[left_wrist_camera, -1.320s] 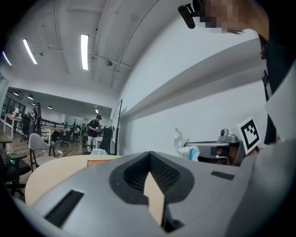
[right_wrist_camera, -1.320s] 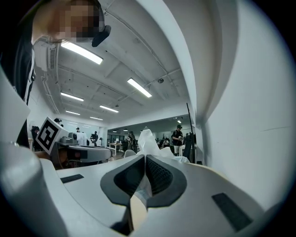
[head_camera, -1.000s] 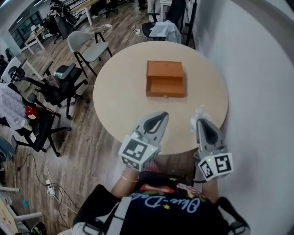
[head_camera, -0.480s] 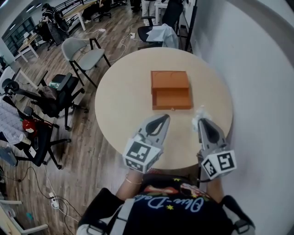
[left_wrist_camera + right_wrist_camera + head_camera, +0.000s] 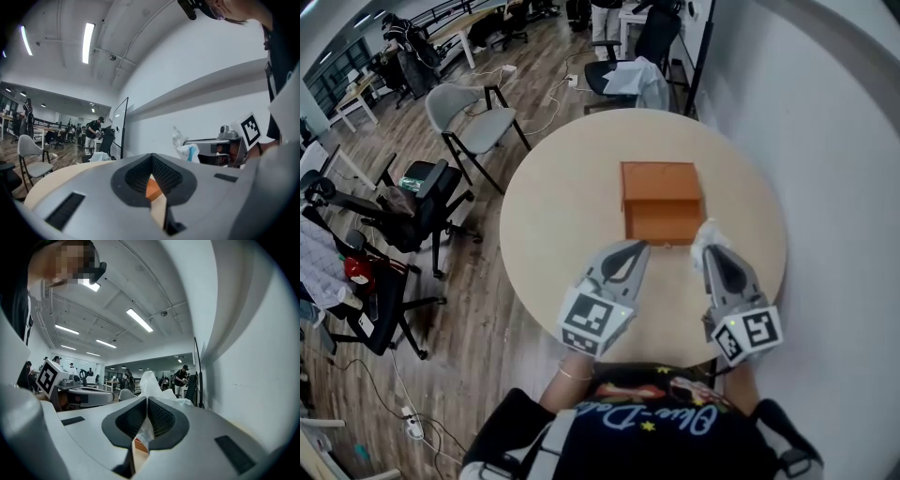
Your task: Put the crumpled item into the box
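While the box (image 5: 661,187) sits near, right tool (image 5: 710,247) clamps the crumpled item (image 5: 705,231).

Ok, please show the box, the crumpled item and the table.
box (image 5: 661,181): head view, its upper face.
crumpled item (image 5: 707,234): head view, white tip beyond the jaws.
table (image 5: 562,216): head view, bare top left of box.

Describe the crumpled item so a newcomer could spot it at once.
Over the round beige table, look just right of the open orange box. The crumpled white wrapper is pinched in the right gripper, and it is the only white, wrinkled thing there.
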